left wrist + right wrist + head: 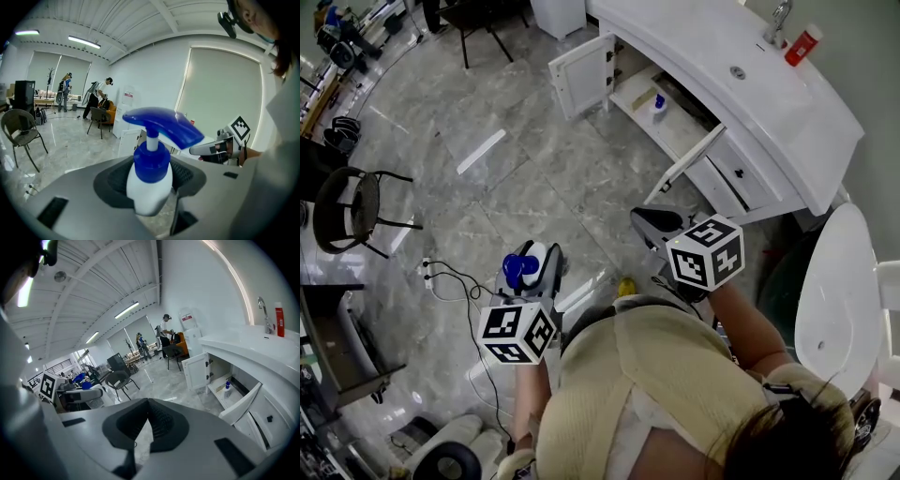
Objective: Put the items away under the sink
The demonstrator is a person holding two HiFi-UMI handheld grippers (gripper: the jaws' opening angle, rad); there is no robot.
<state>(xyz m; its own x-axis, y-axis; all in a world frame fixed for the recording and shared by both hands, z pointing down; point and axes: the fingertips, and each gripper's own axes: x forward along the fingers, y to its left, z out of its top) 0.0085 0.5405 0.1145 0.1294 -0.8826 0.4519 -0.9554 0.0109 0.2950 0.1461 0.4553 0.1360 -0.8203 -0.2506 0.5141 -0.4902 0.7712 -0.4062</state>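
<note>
Left tool: clamped on the pump bottle, which I hold upright over the floor, well apart from the cabinet.

Right tool: jaws together, nothing between them.

Cabinet under the sink: both doors open. One small bottle stands on its shelf, so I judge one item stowed.

Red bottle: on the tabletop by the tap, untouched.

Left to do: carry my bottle to the shelf, then probably the red one.
</note>
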